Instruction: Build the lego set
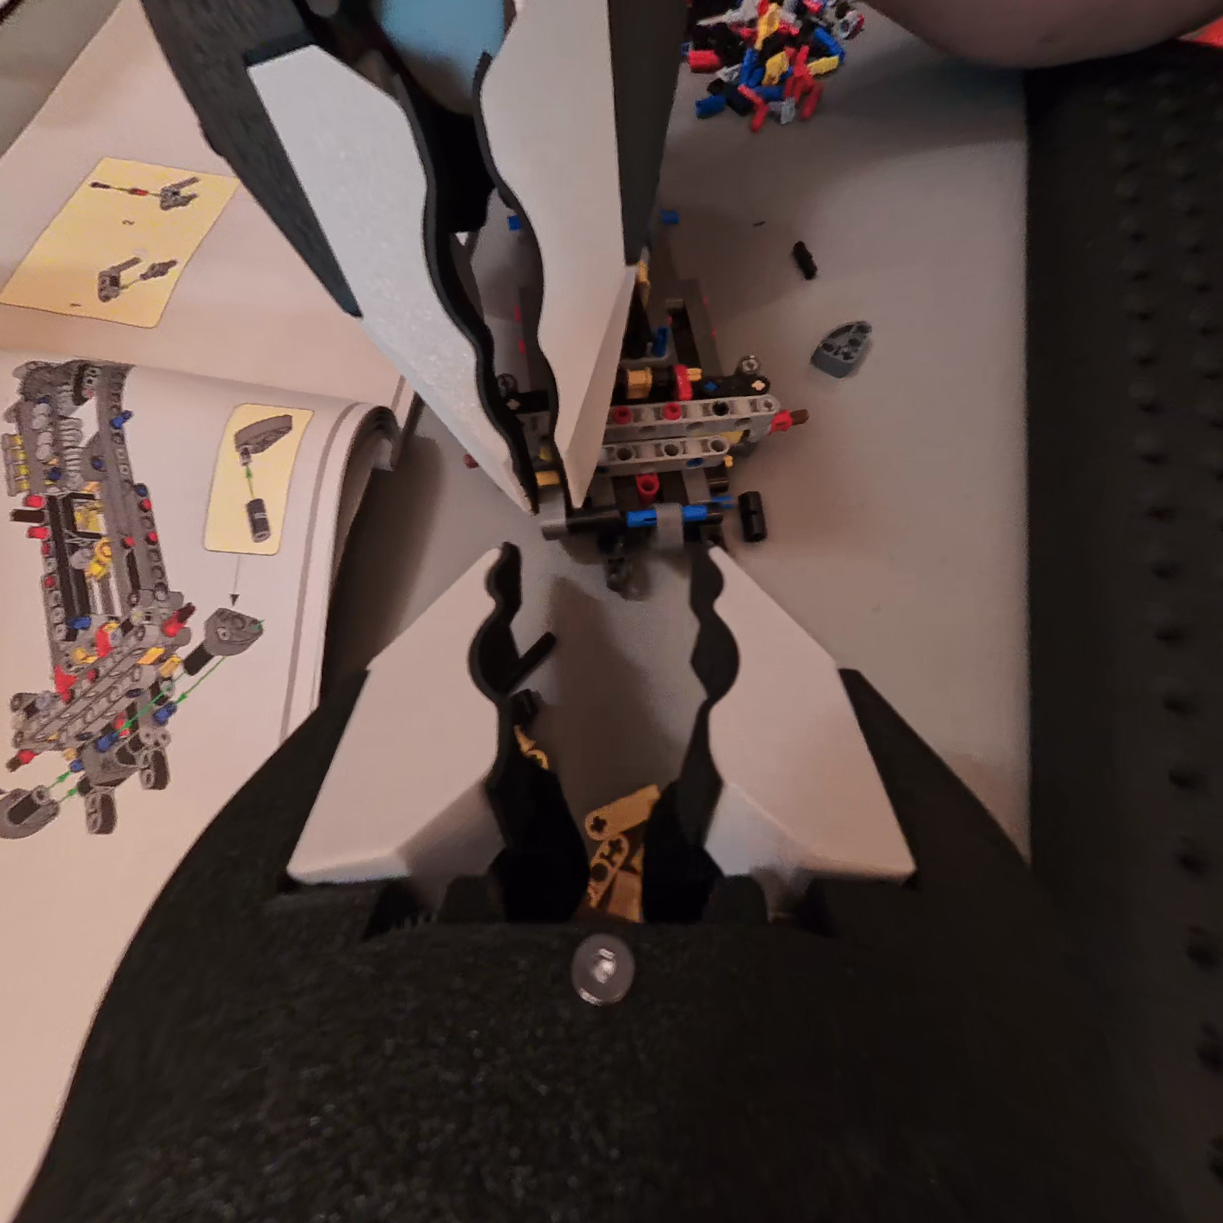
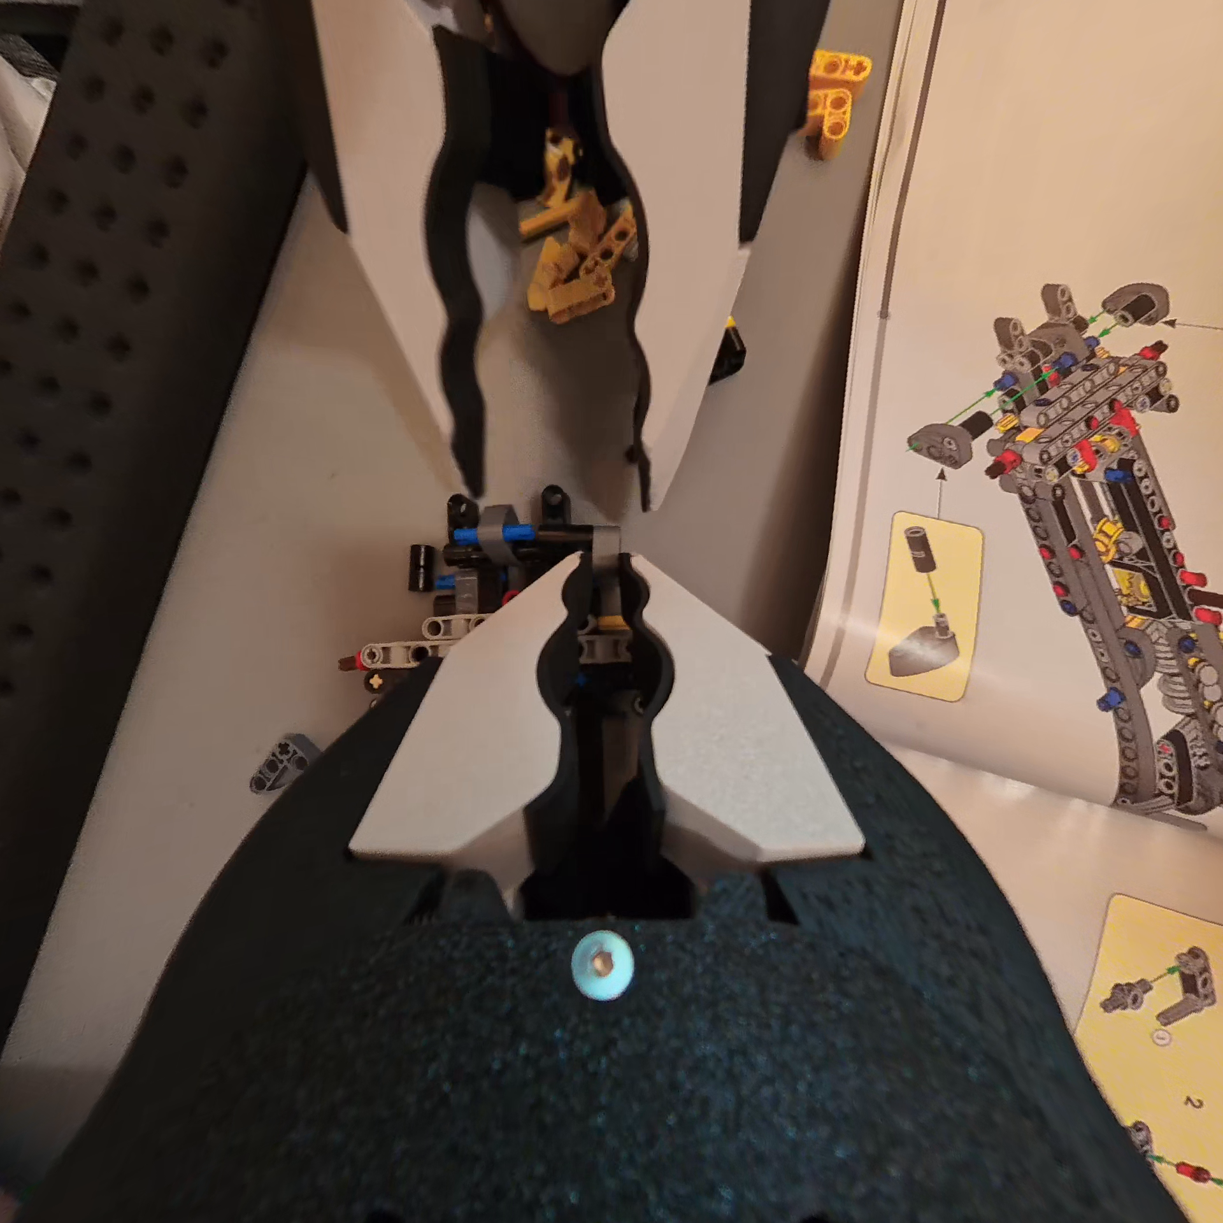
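A partly built lego assembly (image 1: 688,423) of grey beams with black, red, blue and yellow pins lies on the white table. My right gripper (image 2: 602,559) is shut on the assembly's grey end piece (image 2: 605,543). In the left wrist view it comes in from the top (image 1: 549,496). My left gripper (image 1: 609,552) is open and empty, its tips just short of the assembly's near end. In the right wrist view it faces mine (image 2: 559,496). A black pin connector (image 1: 752,516) lies beside the assembly, and a grey cam-shaped piece (image 1: 842,349) lies farther right.
The open instruction booklet (image 1: 132,529) lies on the left; it is on the right in the right wrist view (image 2: 1059,529). Loose yellow pieces (image 1: 619,840) lie under my left gripper. A pile of coloured pieces (image 1: 768,59) is at the back. A black perforated strip (image 1: 1125,463) borders the table. My left and right fingertips are right by each other.
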Tool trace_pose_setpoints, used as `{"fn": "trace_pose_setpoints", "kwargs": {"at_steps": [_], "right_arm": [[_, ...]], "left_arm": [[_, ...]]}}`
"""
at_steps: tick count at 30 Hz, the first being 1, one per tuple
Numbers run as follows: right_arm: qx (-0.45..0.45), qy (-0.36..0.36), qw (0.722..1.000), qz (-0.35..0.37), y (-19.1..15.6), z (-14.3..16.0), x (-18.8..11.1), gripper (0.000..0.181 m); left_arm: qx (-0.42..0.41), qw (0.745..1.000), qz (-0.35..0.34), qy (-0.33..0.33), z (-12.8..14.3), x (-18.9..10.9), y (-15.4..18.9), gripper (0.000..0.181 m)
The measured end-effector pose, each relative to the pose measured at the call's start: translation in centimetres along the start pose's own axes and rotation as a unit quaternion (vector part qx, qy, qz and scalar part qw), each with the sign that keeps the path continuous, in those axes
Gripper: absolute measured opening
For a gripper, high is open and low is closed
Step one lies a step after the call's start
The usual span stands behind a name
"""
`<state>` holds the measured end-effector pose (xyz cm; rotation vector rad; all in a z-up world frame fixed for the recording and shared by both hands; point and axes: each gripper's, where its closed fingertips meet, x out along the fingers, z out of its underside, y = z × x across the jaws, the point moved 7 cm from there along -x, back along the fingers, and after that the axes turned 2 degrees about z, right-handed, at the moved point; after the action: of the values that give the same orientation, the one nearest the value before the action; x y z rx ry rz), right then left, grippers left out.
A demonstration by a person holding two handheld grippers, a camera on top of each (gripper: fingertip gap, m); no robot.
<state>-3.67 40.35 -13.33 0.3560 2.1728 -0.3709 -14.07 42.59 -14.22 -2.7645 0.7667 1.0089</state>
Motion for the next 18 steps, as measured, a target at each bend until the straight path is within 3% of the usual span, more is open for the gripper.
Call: {"fn": "trace_pose_setpoints", "kwargs": {"at_steps": [3,6,14,18], "right_arm": [[0.002,0.002,1.0,-0.002,0.0,0.0,0.0,0.007],[-0.003,0.003,1.0,-0.002,-0.1,-0.1,-0.1,0.007],[-0.026,-0.01,0.999,0.021,-0.4,0.0,-0.1,0.007],[-0.025,-0.002,1.0,0.015,-0.4,0.2,-0.2,0.007]], "left_arm": [[-0.001,1.0,-0.001,0.0,0.0,0.4,0.3,0.067],[0.004,1.0,-0.018,-0.01,-0.1,1.0,0.2,0.069],[0.017,1.0,-0.015,-0.003,-0.4,1.3,0.3,0.043],[0.015,1.0,-0.011,-0.005,-0.5,1.4,0.4,0.04]]}}
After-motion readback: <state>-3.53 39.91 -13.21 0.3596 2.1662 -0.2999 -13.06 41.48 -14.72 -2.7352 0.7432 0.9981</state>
